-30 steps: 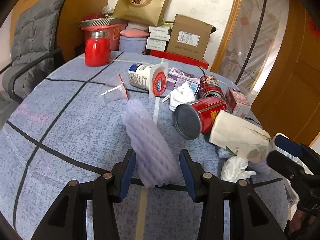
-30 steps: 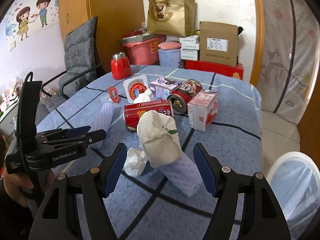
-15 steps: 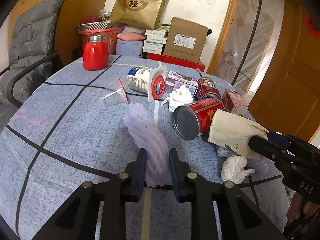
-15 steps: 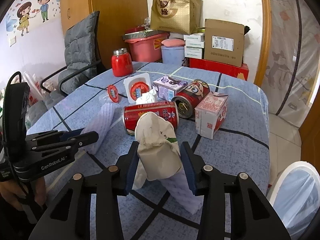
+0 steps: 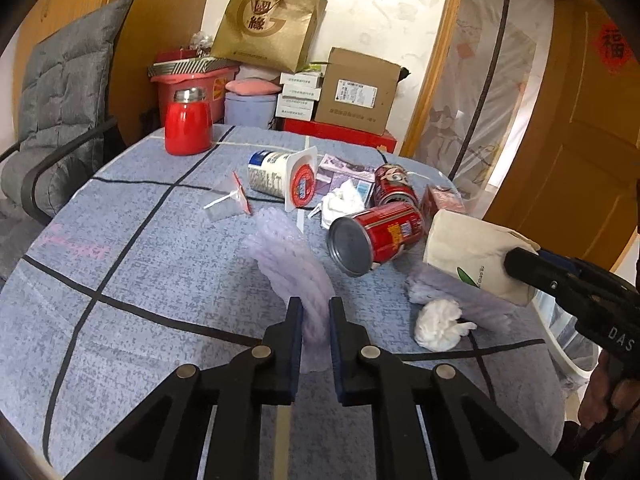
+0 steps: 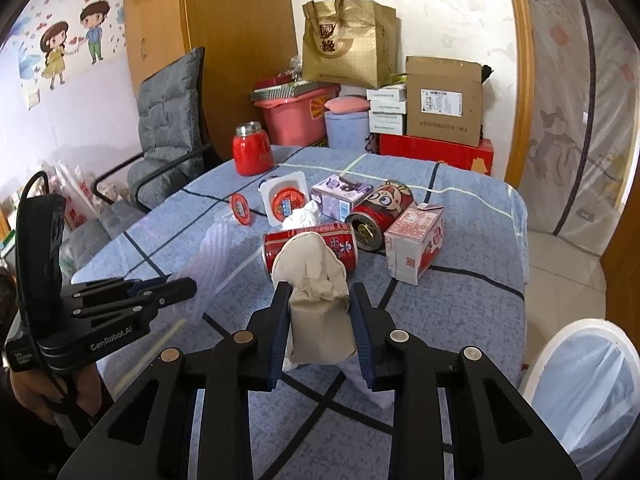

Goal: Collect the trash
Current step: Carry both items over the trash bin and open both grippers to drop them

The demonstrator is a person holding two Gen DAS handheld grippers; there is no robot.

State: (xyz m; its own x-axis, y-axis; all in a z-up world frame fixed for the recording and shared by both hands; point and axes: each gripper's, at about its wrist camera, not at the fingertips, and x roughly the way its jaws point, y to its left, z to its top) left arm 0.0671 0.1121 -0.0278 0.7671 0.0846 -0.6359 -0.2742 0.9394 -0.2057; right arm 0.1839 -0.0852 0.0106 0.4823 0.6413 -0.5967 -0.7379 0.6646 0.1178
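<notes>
My left gripper is shut on a pale purple foam net sleeve and holds it tilted up off the blue tablecloth. My right gripper is shut on a crumpled beige paper cup, lifted above the table; the cup also shows in the left wrist view. Other trash lies behind: a red can on its side, a cartoon can, white tissue balls, a yoghurt cup, a red carton and a second purple foam sleeve.
A white bin with a plastic liner stands beside the table at the right. A red jar stands at the far table edge. A grey chair is at the left. Boxes and a gold bag are stacked behind.
Both grippers closed from open: the left onto the purple foam sleeve, the right onto the beige paper cup. Both items are now raised slightly off the table.
</notes>
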